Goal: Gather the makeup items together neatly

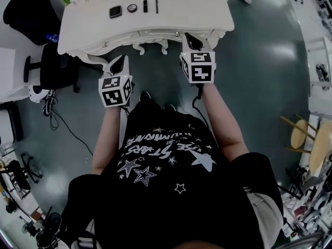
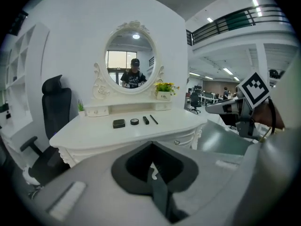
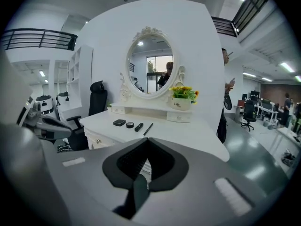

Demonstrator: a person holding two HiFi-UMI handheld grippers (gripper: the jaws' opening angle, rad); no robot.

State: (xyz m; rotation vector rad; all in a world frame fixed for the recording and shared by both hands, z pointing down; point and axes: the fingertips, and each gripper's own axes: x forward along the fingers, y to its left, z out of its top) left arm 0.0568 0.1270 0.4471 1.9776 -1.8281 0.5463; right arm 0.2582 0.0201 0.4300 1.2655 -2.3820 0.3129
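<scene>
**Operator:** Report the state of both tools.

**Technician:** The left gripper [image 1: 121, 61] has its jaws closed together with nothing between them. The right gripper [image 1: 188, 37] is likewise closed and empty. Neither touches anything.

**Operator:** Where are the work items?

**Technician:** All four lie on top of the white carved dressing table [image 1: 88, 38], ahead of both grippers and beyond its front edge. Across the grippers' pointing line, left to right, they are:
- a black square compact case [image 1: 115, 11]
- a small round black pot [image 1: 132, 8]
- a short black lipstick tube [image 1: 145, 6]
- a thin black pencil [image 1: 156, 3]

They form a loose row, near one another but apart.

**Operator:** Which gripper serves which end?

**Technician:** The black square compact case lies almost straight ahead of the left gripper. The whole row sits ahead and to the left of the right gripper. That gripper reaches further forward and appears the nearer of the two to the thin black pencil.

**Operator:** How do the long items lie?

**Technician:** The pencil and the tube both point away from the person, roughly along the grippers' own pointing direction. The jaws close side to side, so in my judgement they would meet either item across its width. They must open first. A sideways nudge could set the pencil rolling.
</scene>
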